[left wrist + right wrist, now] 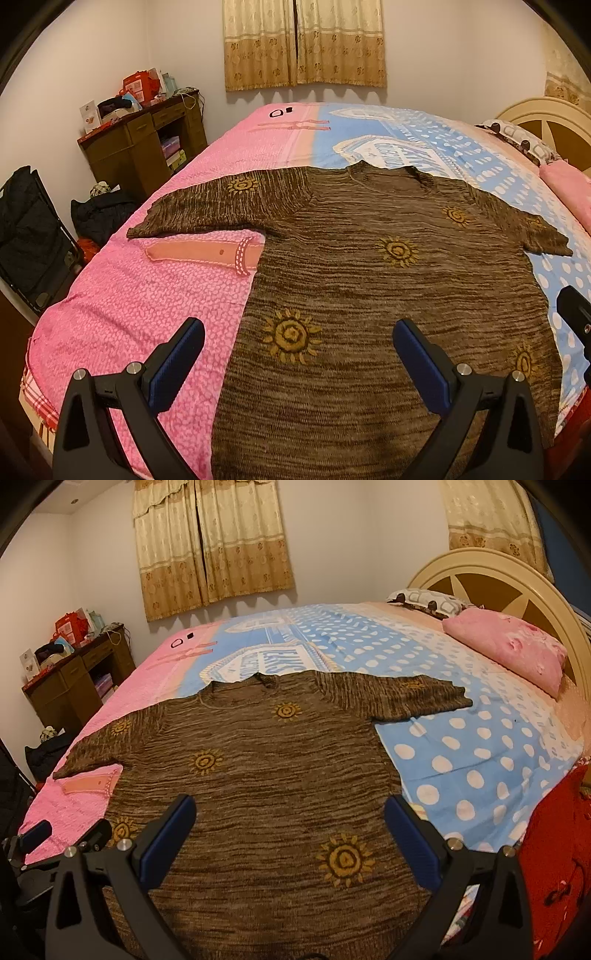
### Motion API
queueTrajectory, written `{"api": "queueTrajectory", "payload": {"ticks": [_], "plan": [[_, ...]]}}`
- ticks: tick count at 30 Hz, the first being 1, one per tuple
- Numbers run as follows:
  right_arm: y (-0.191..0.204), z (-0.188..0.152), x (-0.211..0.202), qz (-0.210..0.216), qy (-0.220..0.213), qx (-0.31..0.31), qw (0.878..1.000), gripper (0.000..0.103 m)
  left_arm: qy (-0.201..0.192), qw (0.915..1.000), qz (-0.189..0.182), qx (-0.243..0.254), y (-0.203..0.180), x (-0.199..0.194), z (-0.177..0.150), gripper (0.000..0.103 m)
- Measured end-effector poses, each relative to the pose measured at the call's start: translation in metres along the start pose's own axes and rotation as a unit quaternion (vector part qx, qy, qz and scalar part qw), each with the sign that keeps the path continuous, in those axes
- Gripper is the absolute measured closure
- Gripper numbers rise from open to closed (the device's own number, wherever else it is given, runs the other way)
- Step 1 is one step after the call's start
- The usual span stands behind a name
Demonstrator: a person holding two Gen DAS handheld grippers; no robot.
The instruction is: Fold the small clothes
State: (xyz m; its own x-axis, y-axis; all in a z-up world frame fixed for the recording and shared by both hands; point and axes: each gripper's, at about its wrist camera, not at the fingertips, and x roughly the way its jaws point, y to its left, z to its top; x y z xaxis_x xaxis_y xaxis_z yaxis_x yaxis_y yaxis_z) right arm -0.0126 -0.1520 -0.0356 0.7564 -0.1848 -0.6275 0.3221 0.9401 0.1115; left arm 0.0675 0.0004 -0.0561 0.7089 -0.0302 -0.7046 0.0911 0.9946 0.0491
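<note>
A brown knit short-sleeved top (399,295) with yellow sun motifs lies flat, sleeves spread, on the bed's pink and blue polka-dot cover (147,306), neckline toward the curtained window (304,44). A pink pillow (509,646) rests by the cream headboard (491,576); a cluttered wooden desk (147,147) stands in the corner. The left gripper (299,362) and right gripper (290,836) both hover over the hem, jaws spread wide, holding nothing.

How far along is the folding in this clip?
Done: the brown shirt lies spread flat on the bed, sleeves out. In hand: nothing; the left hand-held gripper and right hand-held gripper hover open above the hem. Left: every fold.
</note>
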Motion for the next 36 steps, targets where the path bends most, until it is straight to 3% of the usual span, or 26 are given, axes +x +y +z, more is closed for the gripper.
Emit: {"api": "queueTrajectory", "payload": {"ticks": [16,18,21,24,27,30,32,36], "plan": [[0.008,0.006,0.044,0.001,0.037,-0.013,0.999,0.000,0.036,0.9993,-0.008,-0.011,0.012,0.050,0.015,0.001],[0.009,0.007,0.048,0.005,0.040,-0.014,0.999,0.000,0.030,0.9994,-0.007,-0.016,0.024,0.053,0.018,0.001],[0.013,0.008,0.050,0.011,0.037,-0.022,0.999,0.000,0.022,0.9974,0.000,-0.069,0.063,0.063,0.028,0.001],[0.017,0.009,0.051,0.012,0.022,-0.035,0.999,0.000,0.015,0.9886,0.007,-0.150,0.118,0.078,0.044,0.001],[0.024,0.014,0.057,0.023,0.018,-0.045,0.999,0.000,0.000,0.9801,0.013,-0.198,0.156,0.091,0.060,0.001],[0.035,0.019,0.065,0.043,0.026,-0.057,0.997,0.002,0.002,0.9658,0.008,-0.259,0.199,0.113,0.072,0.003],[0.043,0.021,0.068,0.052,0.028,-0.062,0.996,0.003,0.010,0.9549,0.015,-0.296,0.222,0.134,0.076,0.020],[0.051,0.018,0.076,0.060,0.030,-0.072,0.995,0.003,0.049,0.9387,-0.004,-0.341,0.246,0.175,0.078,0.038]]}}
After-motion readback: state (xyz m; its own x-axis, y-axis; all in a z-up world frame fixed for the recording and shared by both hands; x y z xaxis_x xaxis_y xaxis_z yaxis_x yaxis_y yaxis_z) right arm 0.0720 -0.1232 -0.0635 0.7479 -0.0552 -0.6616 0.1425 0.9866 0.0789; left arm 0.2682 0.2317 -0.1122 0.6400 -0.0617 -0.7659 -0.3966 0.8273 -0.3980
